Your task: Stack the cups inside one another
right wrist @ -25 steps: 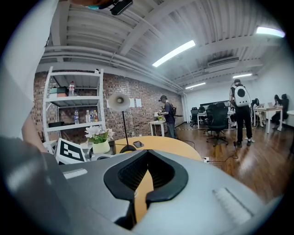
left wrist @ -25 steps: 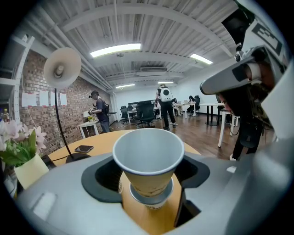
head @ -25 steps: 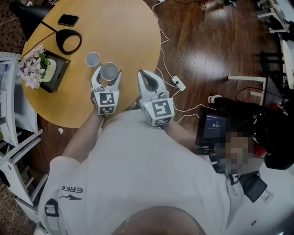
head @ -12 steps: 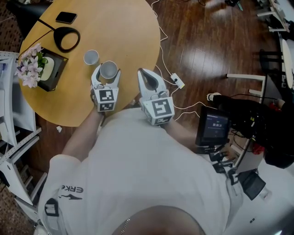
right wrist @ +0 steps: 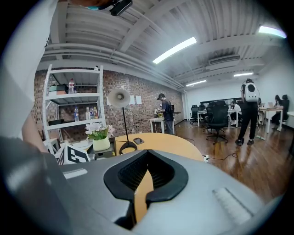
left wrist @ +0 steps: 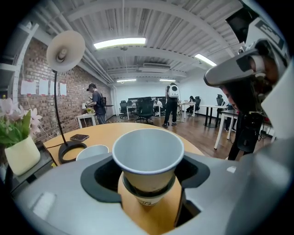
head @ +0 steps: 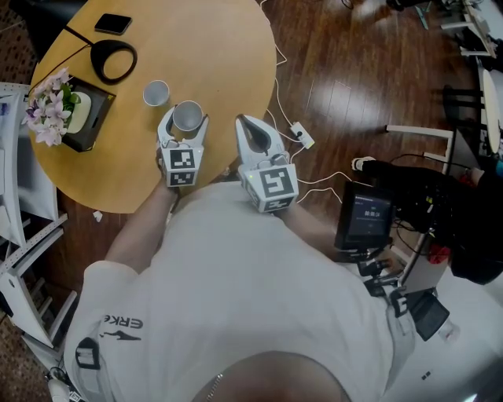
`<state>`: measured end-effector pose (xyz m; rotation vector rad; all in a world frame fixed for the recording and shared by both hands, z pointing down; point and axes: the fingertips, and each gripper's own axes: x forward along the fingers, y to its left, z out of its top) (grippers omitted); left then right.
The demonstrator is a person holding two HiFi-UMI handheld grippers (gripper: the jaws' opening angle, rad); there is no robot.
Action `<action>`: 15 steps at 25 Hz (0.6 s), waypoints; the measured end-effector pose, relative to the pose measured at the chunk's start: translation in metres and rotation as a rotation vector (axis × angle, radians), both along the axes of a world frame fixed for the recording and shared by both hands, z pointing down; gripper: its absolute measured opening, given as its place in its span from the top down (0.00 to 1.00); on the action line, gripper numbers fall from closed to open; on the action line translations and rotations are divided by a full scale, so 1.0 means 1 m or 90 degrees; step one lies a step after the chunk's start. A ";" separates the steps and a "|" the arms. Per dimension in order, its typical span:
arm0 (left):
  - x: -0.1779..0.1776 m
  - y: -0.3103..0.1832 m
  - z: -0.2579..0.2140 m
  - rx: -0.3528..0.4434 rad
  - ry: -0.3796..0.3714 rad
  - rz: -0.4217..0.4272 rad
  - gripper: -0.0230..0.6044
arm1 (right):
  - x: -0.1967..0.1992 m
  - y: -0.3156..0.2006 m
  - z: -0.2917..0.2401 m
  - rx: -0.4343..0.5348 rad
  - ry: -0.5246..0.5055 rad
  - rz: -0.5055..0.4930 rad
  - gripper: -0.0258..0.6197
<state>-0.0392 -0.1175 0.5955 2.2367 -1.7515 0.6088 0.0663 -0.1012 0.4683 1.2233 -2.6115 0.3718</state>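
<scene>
Three paper cups are on a round wooden table (head: pixel 204 47), about midway along it and nearer its near edge than its far one. The left gripper (head: pixel 186 119) has its jaws spread wide, and they appear to clasp the upper cup (left wrist: pixel 148 151) by its sides. That cup sits partway inside a lower cup (left wrist: pixel 148 198), with much of its wall showing above the lower rim, so the nesting looks unfinished. The third cup (head: pixel 156 93) stands alone just beside the left jaw, on the side toward the table's left edge.

The right gripper (head: pixel 247 129) hovers over the table's right edge with its jaws closed on nothing, so nothing steadies the lower cup.

Risks from here: pressing down at a tilt could wedge the upper cup or tip the light lower one. Squeezing too hard could crush the thin rim. Letting go too soon would leave the cup perched high. Opening the jaws wider could knock the third cup, which is very close.

Further off, toward the far left edge, are a lamp base (head: pixel 114 61), a phone (head: pixel 112 23) and a flower pot (head: pixel 55 110). All are well apart from the cups, and nothing blocks the way.
</scene>
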 end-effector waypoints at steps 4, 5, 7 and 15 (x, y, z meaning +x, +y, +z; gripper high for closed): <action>0.001 0.000 0.001 -0.006 0.017 0.004 0.43 | -0.001 0.000 0.000 -0.001 0.002 -0.001 0.94; 0.002 0.000 0.001 -0.008 0.022 0.006 0.43 | -0.001 -0.001 0.000 -0.001 0.003 0.000 0.94; 0.002 0.000 0.000 -0.012 0.030 0.007 0.42 | -0.001 -0.001 -0.001 -0.001 0.002 0.001 0.94; 0.001 0.003 -0.001 -0.016 0.035 0.015 0.36 | -0.003 -0.002 -0.003 0.002 -0.004 -0.004 0.94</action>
